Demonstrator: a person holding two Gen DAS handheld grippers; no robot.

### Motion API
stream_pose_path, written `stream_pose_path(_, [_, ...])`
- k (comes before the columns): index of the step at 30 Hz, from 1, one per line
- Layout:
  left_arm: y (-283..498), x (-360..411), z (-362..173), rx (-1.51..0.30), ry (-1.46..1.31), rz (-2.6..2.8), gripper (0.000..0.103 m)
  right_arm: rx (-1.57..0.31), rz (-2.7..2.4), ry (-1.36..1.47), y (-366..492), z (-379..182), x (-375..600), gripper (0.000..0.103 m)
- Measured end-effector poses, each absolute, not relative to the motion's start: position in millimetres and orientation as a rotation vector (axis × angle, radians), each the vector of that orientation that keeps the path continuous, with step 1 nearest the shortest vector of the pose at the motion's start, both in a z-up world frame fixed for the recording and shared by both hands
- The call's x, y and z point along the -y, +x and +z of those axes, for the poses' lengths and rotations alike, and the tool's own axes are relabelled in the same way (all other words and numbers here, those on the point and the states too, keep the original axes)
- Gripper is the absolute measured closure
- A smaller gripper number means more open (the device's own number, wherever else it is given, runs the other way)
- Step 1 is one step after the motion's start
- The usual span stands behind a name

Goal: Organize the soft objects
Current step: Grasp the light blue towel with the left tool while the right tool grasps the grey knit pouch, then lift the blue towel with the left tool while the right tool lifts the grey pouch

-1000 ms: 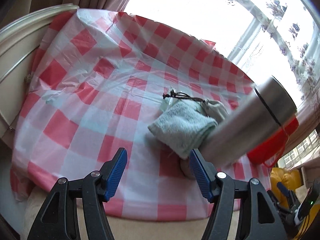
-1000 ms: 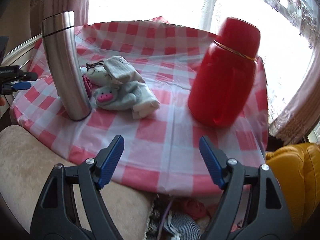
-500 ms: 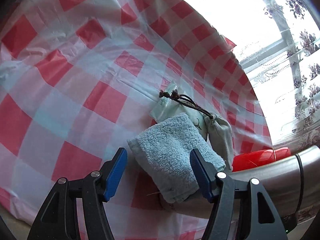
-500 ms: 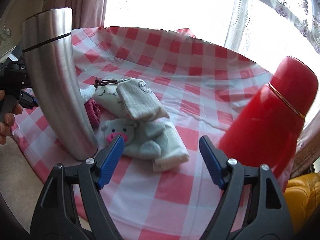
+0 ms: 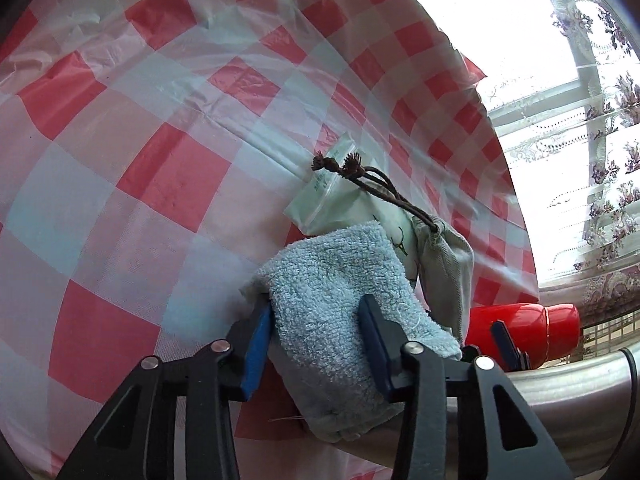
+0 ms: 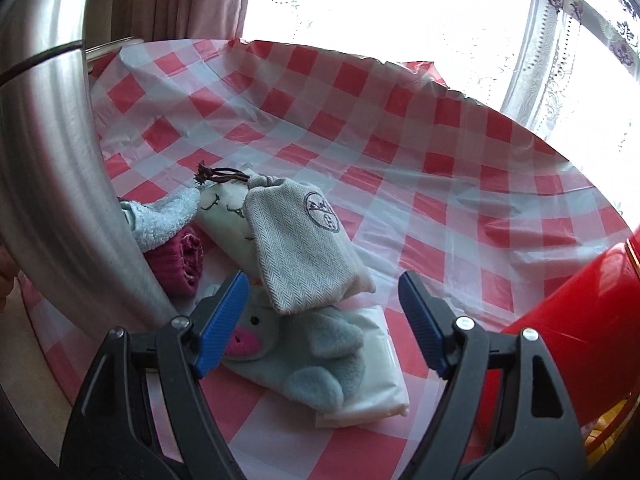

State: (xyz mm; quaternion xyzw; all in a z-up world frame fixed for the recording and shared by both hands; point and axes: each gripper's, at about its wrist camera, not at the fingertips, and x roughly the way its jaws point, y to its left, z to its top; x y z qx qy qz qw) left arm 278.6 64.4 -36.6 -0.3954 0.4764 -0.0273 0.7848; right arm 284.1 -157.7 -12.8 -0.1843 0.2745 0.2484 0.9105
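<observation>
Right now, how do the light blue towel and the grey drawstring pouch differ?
The light blue towel is fluffy terry, the grey drawstring pouch a flat herringbone weave with a round logo. The towel sits between the left gripper pads, which have just been closing on it; the pouch lies free on the pile. Both are soft.

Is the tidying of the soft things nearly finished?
Hardly begun. Nothing looks sorted yet: the grey pouch, the plush toy and a dark pink cloth lie heaped by the steel flask. The left tool has just closed on the blue towel. The right tool hovers open.
</observation>
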Motion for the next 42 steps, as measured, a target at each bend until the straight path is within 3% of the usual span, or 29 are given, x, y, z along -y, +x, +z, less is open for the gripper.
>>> stream_pose_path(4, [277,-67,-34,-1.012,-0.831,-0.061,0.082,-0.602,0.544,-0.377,299,-19,150,0.023])
stream_pose_path(8, [274,-68,-34,-0.993,-0.833,-0.066,0.087,-0.617,0.554,-0.406,312,-21,141,0.024])
stream_pose_path(11, [270,-70,-33,-0.977,-0.832,-0.060,0.088,-0.621,0.562,-0.412,320,-20,137,0.031])
stream_pose_path(13, [268,-71,-31,-0.966,-0.826,-0.055,0.089,-0.637,0.570,-0.402,325,-20,135,0.043])
stream_pose_path(19, [256,-72,-24,-0.929,-0.791,-0.031,0.090,-0.639,0.530,-0.343,323,-20,140,0.061])
stream_pose_path(30, [226,-81,-13,-0.850,-0.756,0.027,0.091,-0.570,0.432,-0.200,289,-4,181,0.067])
stream_pose_path(34, [213,-84,-13,-0.831,-0.759,0.048,0.091,-0.541,0.388,-0.167,276,7,198,0.080])
stream_pose_path(42, [185,-85,-21,-0.847,-0.774,0.068,0.092,-0.547,0.346,-0.117,243,4,233,0.083])
